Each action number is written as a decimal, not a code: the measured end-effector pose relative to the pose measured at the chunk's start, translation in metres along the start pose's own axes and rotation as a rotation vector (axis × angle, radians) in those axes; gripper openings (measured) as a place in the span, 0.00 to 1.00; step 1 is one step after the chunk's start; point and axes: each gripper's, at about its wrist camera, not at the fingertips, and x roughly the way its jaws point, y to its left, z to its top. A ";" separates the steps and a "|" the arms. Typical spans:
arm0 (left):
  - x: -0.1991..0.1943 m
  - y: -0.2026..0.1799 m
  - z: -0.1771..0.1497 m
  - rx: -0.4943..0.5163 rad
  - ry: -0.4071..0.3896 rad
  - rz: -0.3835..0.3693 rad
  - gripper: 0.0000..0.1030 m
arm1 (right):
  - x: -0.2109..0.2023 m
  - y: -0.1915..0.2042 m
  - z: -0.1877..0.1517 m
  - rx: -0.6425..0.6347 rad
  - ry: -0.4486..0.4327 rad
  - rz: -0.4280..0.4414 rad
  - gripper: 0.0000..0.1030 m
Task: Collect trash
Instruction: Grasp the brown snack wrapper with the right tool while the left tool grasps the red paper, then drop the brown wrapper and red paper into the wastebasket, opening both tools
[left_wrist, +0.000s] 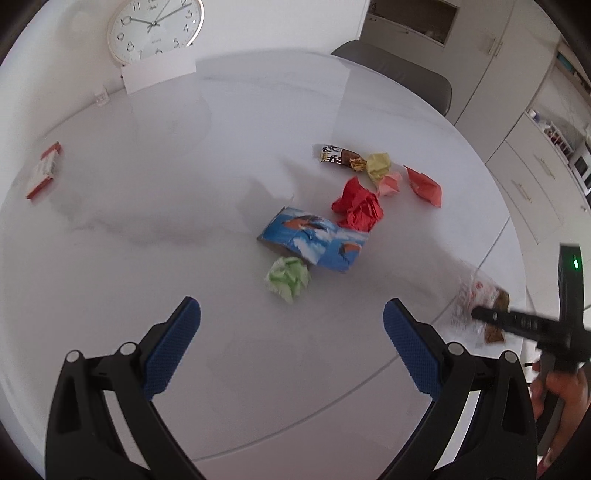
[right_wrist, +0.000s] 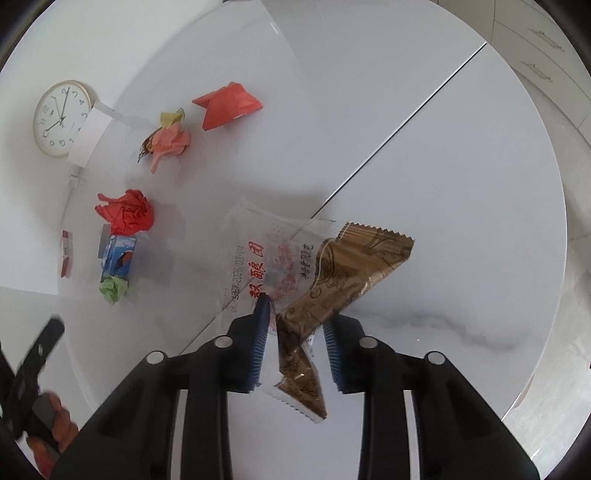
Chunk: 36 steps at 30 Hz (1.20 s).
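My right gripper (right_wrist: 295, 314) points down at the white table (right_wrist: 461, 177) and is shut on two wrappers: a brown-gold snack wrapper (right_wrist: 351, 266), crumpled upright between the blue pads, and a clear wrapper (right_wrist: 255, 251) with red print under it. The left wrist view shows this gripper (left_wrist: 491, 315) at the right edge, on the blurred wrappers (left_wrist: 476, 295). My left gripper (left_wrist: 291, 308) hangs open over bare table, just short of a green paper ball (left_wrist: 288, 277). Beyond lie a flattened blue carton (left_wrist: 314, 240), red crumpled paper (left_wrist: 358, 206), and pink (left_wrist: 389, 184) and yellow (left_wrist: 378, 164) paper balls.
A chocolate bar wrapper (left_wrist: 340, 157) and an orange-red packet (left_wrist: 424, 184) lie at the far side of the trash cluster. A red-and-white box (left_wrist: 44, 170) sits at the left, a clock (left_wrist: 155, 27) leans on the wall, and a grey chair (left_wrist: 399, 74) stands behind the table.
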 end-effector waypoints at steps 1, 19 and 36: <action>0.005 0.001 0.005 -0.015 0.007 -0.008 0.92 | 0.000 0.001 0.000 -0.006 -0.001 -0.003 0.26; 0.038 -0.043 0.047 -0.066 -0.001 -0.034 0.91 | -0.045 -0.003 -0.020 -0.047 -0.065 0.042 0.26; 0.109 -0.090 0.086 0.160 0.122 0.029 0.35 | -0.075 -0.041 -0.037 0.028 -0.110 0.033 0.26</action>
